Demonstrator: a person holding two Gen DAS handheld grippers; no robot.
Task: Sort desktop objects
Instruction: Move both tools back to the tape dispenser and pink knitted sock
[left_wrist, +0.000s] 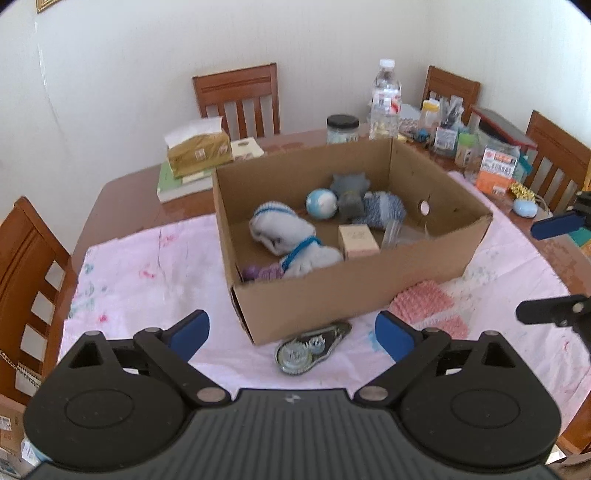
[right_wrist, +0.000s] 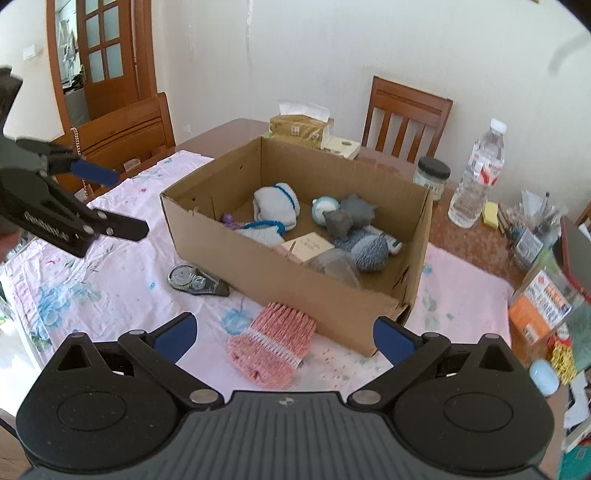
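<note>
Blue-padded and spread wide with nothing between them, that's both sets of tongs right now. The left tongs (left_wrist: 291, 332) sit at the bottom of the left wrist view, hovering over a silvery blister pack (left_wrist: 312, 347) that lies on the pink cloth (left_wrist: 147, 273) just in front of the cardboard box (left_wrist: 332, 295). The right tongs (right_wrist: 282, 334) are low in the right wrist view, above a pink knitted piece (right_wrist: 271, 345) lying on the cloth right by the box's near corner.

Inside the box, centre of both views: white socks with blue trim (left_wrist: 280, 229), a blue-and-white ball (left_wrist: 320, 202), a grey spiky toy (left_wrist: 349, 192), a blue-grey knit thing (left_wrist: 384, 210), a small beige carton (left_wrist: 358, 240) and something purple (left_wrist: 262, 273) in the near corner.

Further out on the desk (left_wrist: 122, 199), upper part of the left wrist view: a tissue box (left_wrist: 199, 147) on books, a dark-lidded jar (left_wrist: 342, 129), a water bottle (left_wrist: 386, 99) and a heap of clutter at upper right (left_wrist: 480, 147). Wooden chairs (left_wrist: 240, 99) stand around.
</note>
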